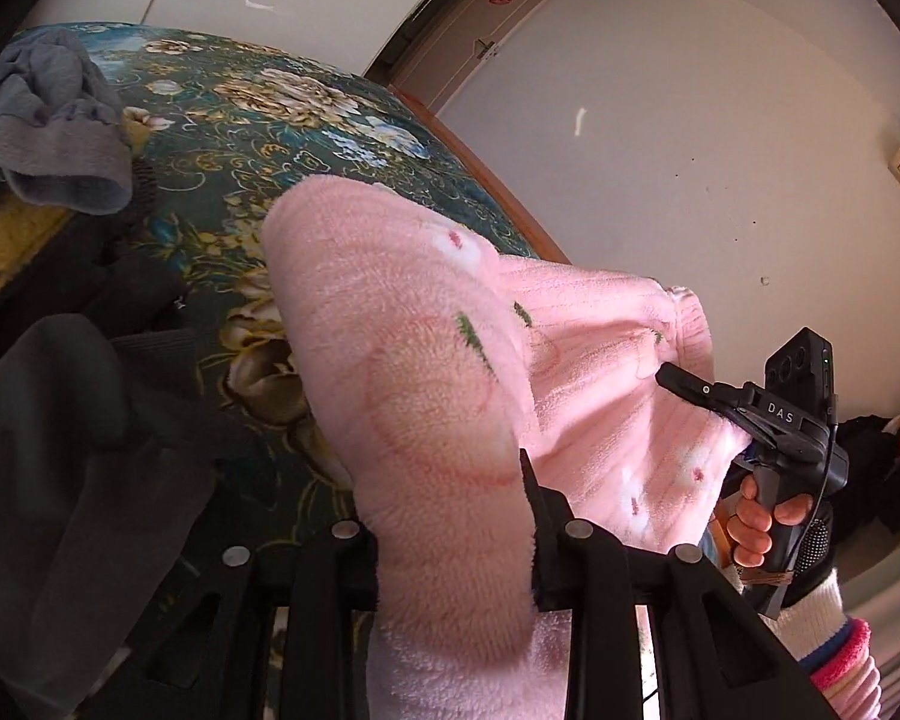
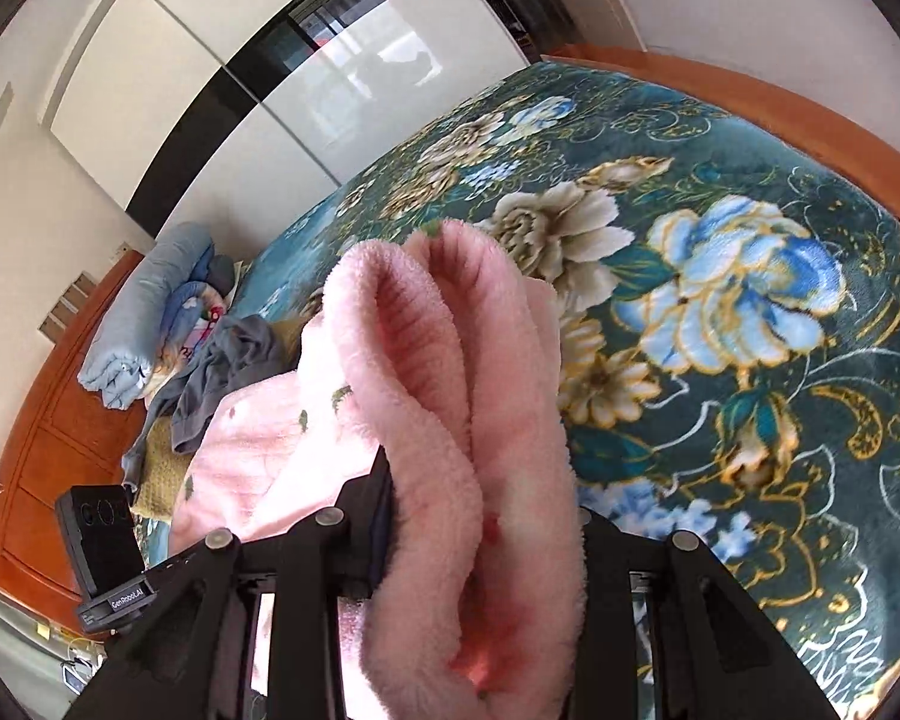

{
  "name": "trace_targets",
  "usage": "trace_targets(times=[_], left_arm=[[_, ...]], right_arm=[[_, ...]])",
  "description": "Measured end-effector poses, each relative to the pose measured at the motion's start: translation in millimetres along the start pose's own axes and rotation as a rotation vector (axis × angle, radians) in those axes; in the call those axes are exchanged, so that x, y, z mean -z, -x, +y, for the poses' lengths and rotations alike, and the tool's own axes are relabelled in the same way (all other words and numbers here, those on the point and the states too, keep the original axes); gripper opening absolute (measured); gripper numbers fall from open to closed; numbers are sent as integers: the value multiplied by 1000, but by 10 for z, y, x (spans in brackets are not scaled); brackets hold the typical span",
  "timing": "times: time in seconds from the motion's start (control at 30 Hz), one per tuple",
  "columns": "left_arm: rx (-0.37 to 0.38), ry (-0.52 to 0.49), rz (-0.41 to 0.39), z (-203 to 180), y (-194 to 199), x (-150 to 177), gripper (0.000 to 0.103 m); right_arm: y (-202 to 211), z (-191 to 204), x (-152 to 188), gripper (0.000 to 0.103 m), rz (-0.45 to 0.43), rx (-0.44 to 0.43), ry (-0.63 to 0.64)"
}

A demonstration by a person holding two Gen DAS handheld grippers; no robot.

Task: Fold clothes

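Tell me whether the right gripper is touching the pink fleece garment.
Touching. The left wrist view shows the right gripper shut on the pink fleece garment, its fingers pinching a fold.

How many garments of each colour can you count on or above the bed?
Pink: 1, the pink fleece garment held by the left gripper and right gripper
Grey: 1, the grey garment
Dark: 1, the dark garment
Yellow: 1, the yellow knit
Total: 4

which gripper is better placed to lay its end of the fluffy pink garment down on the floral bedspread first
Right, probably. The right gripper holds its bunch of the fluffy pink garment over open teal floral bedspread. The left gripper holds its end beside the dark clothes and the grey garment.
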State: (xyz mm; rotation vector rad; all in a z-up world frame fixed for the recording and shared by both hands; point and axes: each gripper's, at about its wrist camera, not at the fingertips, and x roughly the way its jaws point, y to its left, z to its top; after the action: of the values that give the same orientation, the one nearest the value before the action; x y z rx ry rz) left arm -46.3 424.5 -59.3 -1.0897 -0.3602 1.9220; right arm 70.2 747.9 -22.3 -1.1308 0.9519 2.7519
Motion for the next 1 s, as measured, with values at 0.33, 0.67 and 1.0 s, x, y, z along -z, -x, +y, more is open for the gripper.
trace_targets(times=[0.33,0.67,1.0], left_arm=[[14,-30,7,7,-1035,-267,32],[-77,-47,-4,138,-1039,-238,43],[-241,-241,-76,-391,-730,-218,63]], right_arm=[[-253,-705,-491,35,-145,84,-31],[-598,-864,-417,47,-98,170,-29],[-96,-629,-297,54,-214,385,27]])
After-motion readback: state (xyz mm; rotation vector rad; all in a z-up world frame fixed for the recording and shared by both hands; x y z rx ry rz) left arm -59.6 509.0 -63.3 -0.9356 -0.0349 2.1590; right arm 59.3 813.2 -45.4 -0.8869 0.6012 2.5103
